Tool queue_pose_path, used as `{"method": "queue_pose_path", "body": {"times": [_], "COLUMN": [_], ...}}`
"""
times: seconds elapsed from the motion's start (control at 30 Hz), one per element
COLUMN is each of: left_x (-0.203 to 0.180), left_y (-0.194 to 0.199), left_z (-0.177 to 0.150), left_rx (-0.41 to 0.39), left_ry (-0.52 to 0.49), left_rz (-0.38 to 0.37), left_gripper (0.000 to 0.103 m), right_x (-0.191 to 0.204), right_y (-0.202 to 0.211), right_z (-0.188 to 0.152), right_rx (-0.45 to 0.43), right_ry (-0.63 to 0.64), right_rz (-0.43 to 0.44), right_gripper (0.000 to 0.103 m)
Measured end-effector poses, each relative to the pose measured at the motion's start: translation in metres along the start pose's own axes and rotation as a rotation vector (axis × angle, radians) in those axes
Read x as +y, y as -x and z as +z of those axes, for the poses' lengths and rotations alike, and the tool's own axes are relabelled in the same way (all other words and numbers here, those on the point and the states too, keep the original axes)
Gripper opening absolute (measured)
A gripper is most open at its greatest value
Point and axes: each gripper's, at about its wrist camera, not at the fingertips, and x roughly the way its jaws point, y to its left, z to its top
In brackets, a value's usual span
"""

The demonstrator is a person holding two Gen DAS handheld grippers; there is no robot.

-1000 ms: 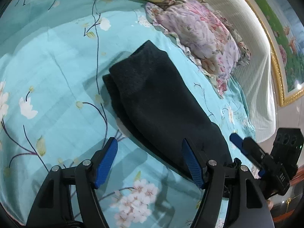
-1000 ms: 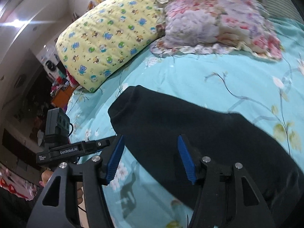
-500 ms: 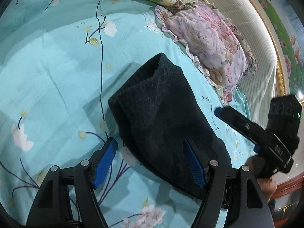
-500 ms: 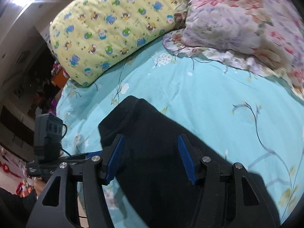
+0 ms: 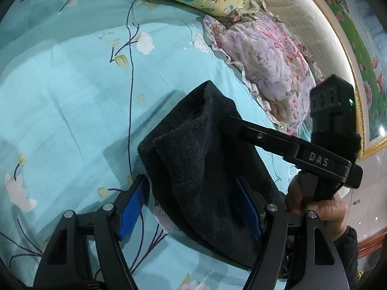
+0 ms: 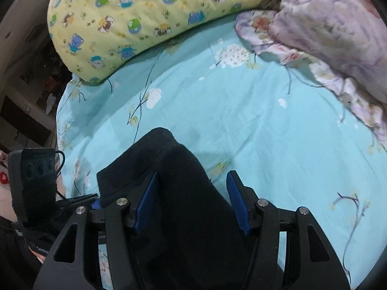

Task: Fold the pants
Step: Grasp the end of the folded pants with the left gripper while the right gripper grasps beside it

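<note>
Now both tongs are standing apart, gripping nothing. The left tongs (image 5: 191,203) are straddling the near end of the dark fuzzy folded pants (image 5: 200,159) lying on the turquoise flowered bed sheet (image 5: 67,96); the right tongs (image 6: 191,204) are hovering over the pants, angled down, a hand (image 5: 319,205) gripping their handle.

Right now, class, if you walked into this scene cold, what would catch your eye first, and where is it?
The dark folded pants stand out first, lying mid-bed on the turquoise flowered sheet. Both open hand-held grippers flank them: the left hand-held gripper at the near end, the right hand-held gripper over the fabric. Behind, a yellow cartoon pillow sits beside a pink floral pillow.
</note>
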Motion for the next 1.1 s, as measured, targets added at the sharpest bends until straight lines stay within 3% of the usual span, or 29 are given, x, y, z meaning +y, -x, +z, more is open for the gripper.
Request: {"method": "queue_pose_path", "body": {"times": [0.1, 0.13, 0.2, 0.3, 0.47, 0.73, 1.1], "left_x": [-0.001, 0.0, 0.001, 0.004, -0.012, -0.079, -0.176], "left_y": [-0.002, -0.003, -0.006, -0.005, 0.01, 0.042, 0.046], "left_z": [0.0, 0.001, 0.002, 0.004, 0.002, -0.006, -0.054], "left_rx": [-0.022, -0.037, -0.045, -0.034, -0.046, -0.082, -0.035], "left_ry": [0.001, 0.005, 0.003, 0.024, 0.007, -0.11, -0.312], "left_rz": [0.006, 0.011, 0.037, 0.024, -0.013, -0.108, -0.194], "left_gripper": [0.067, 0.063, 0.039, 0.033, 0.028, 0.027, 0.026], "right_x": [-0.003, -0.002, 0.003, 0.007, 0.009, 0.008, -0.013], "right_y": [-0.008, -0.008, -0.006, 0.002, 0.029, 0.108, 0.195], "right_z": [0.001, 0.0, -0.001, -0.004, -0.011, -0.038, -0.112], "right_rx": [0.025, 0.027, 0.013, -0.006, -0.068, -0.236, -0.407], "right_ry": [-0.008, -0.003, 0.021, 0.031, 0.014, -0.02, -0.071], "right_rz": [0.028, 0.042, 0.028, 0.014, 0.045, 0.099, 0.047], "right_gripper": [0.055, 0.043, 0.036, 0.026, 0.022, 0.021, 0.021]}}
